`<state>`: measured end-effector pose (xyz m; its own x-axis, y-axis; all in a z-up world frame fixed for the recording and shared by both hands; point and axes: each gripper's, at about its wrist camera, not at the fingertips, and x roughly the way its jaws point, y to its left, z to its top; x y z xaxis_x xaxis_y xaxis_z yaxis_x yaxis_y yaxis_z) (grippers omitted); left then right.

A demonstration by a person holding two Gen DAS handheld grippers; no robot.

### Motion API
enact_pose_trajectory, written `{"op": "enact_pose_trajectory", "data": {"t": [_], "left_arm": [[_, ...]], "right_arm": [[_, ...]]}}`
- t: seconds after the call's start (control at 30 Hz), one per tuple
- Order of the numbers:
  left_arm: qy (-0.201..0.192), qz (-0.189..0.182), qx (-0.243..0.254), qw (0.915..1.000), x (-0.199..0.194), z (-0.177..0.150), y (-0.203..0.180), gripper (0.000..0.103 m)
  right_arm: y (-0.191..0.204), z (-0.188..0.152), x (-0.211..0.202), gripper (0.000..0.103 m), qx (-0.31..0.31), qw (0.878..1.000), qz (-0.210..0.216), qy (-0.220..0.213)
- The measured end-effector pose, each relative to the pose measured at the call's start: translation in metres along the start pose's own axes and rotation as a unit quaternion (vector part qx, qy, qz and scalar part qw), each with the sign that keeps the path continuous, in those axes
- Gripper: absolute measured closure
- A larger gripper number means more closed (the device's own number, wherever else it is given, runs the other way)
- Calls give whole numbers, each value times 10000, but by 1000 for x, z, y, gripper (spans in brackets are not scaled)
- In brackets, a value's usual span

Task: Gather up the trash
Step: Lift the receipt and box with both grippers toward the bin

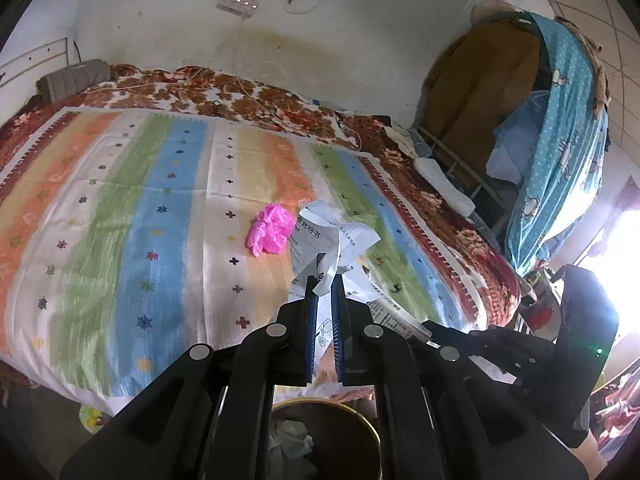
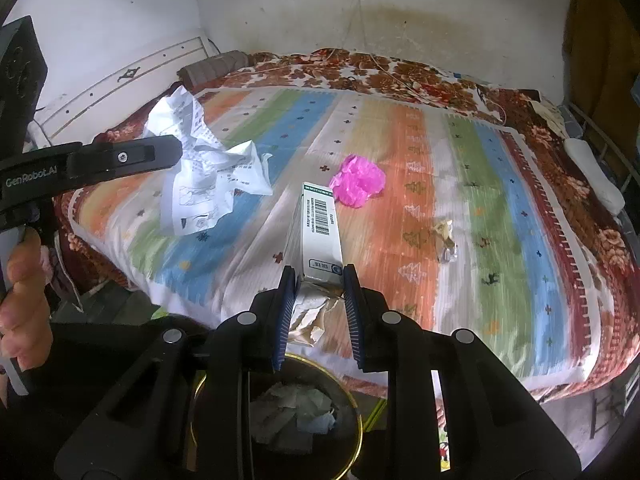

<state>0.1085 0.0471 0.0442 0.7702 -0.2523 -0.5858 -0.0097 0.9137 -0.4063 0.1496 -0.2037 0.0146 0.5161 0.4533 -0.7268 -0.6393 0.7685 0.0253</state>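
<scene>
Two grippers loaded, both right above the bin (image 2: 280, 408), which sits on the floor at the bed's near edge, dark with a gold rim, paper already inside

right gripper (image 2: 319, 286) clenched on a white carton (image 2: 320, 236), barcode face up, gripped at its near end so the far end sticks out over the bed. Some crumpled brownish paper (image 2: 308, 316) hangs just under the jaws; can't tell if it's pinched too

left gripper (image 1: 325, 280) nearly closed on a crumpled printed leaflet (image 1: 328, 236), held by a thin fold, rest of it fanned out past the tips

Step in hand looks like the drop. To do it well: centre each load over the opening before releasing, carton tipped nose-down so it doesn't bridge the rim, leaflet low enough that it doesn't drift out

Further out on the striped sheet (image 2: 500, 200): pink plastic wad (image 2: 358, 182) mid-bed, small crumpled wrapper (image 2: 445, 238) to its right. Both left to collect
</scene>
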Motion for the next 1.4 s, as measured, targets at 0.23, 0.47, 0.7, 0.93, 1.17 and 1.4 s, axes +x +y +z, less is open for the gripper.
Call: {"op": "enact_pose_trajectory", "data": {"t": [0.23, 0.47, 0.7, 0.93, 1.17, 1.4], "left_arm": [[40, -9, 106, 9999, -8, -19, -9, 97], [75, -94, 95, 9999, -15, -38, -14, 97], [74, 65, 103, 9999, -20, -59, -17, 97], [291, 248, 131, 9992, -15, -80, -22, 97], [813, 531, -127, 9952, 7, -107, -15, 97], [1488, 644, -550, 9852, 34, -127, 1, 97]], "right_arm": [[3, -24, -13, 80, 77, 9999, 76, 1], [4, -51, -19, 80, 171, 9997, 77, 143], [7, -74, -18, 80, 266, 9990, 54, 365], [8, -92, -12, 80, 393, 9974, -124, 588], [6, -108, -2, 80, 646, 9938, -46, 900], [16, -128, 19, 80, 670, 9876, -7, 1419]]}}
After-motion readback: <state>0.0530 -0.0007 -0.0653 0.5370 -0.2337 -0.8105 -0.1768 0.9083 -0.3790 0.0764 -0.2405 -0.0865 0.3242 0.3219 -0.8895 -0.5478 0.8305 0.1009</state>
